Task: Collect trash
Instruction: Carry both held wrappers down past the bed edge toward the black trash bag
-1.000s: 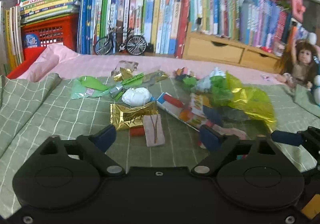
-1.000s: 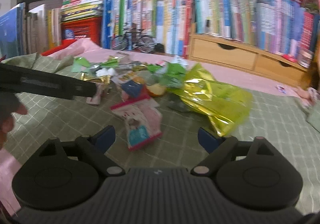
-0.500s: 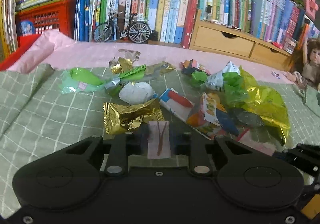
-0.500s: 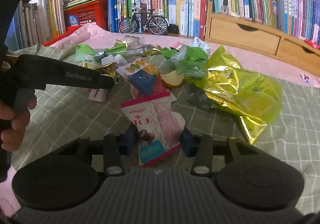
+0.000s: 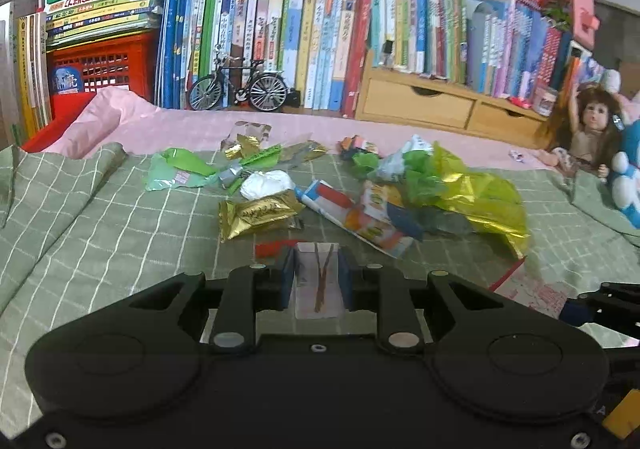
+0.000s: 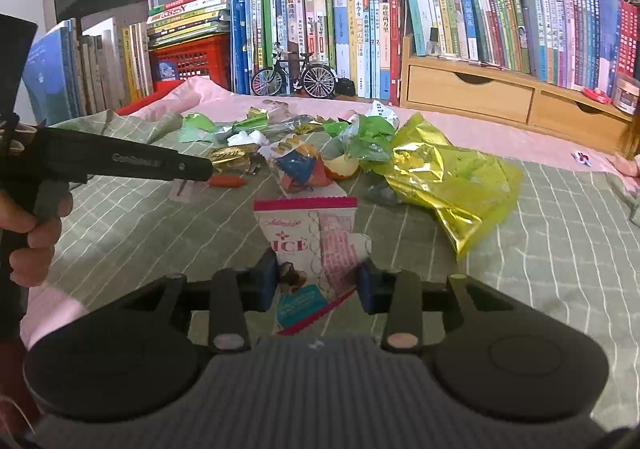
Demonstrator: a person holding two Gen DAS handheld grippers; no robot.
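Blue-padded left gripper (image 5: pixel 316 279) jaws clamp a clear wrapper (image 5: pixel 317 281).

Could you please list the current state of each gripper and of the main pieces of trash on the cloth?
left gripper: shut on the clear wrapper.
right gripper: jaws closing on the pink ice-cream wrapper.
gold packet: lying loose, crumpled.
yellow-green bag: lying loose, crumpled.
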